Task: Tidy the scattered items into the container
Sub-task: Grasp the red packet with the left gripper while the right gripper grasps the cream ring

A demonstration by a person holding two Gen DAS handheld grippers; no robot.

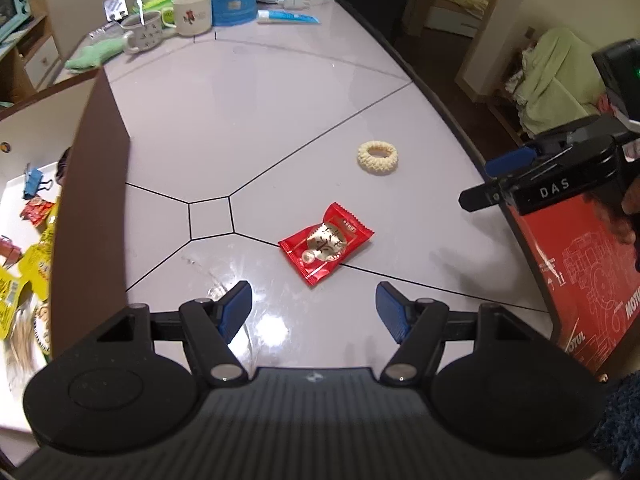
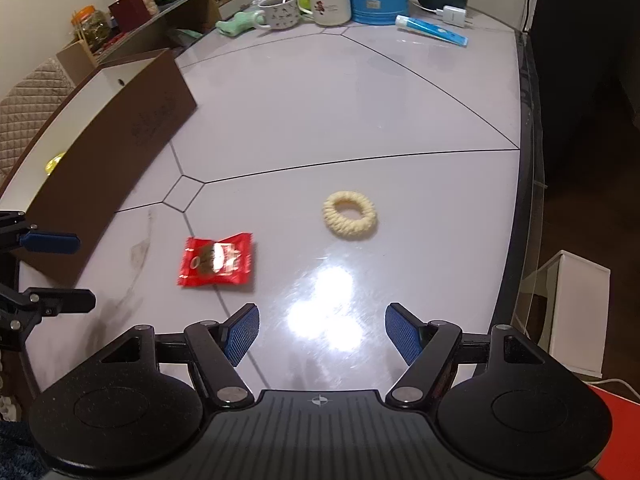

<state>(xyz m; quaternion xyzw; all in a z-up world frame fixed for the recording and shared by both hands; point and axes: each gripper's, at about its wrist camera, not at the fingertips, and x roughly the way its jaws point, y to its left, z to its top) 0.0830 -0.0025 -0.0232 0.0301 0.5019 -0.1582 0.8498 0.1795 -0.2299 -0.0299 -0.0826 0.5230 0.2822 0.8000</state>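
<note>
Right gripper (image 2: 322, 332) jaws apart, nothing between them, over glossy table (image 2: 320, 100). Red snack packet (image 2: 216, 262) at 10 o'clock; cream hair ring (image 2: 350, 216) at 12. Brown box (image 2: 120, 136) further out at 10, apart from both.

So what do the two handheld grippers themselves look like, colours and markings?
Both match: the left gripper and right gripper have a black ribbed body with round black discs at each side, black linkage arms with silver pivot pins, and blue textured finger pads. A small white crosshair mark sits on each body.
</note>
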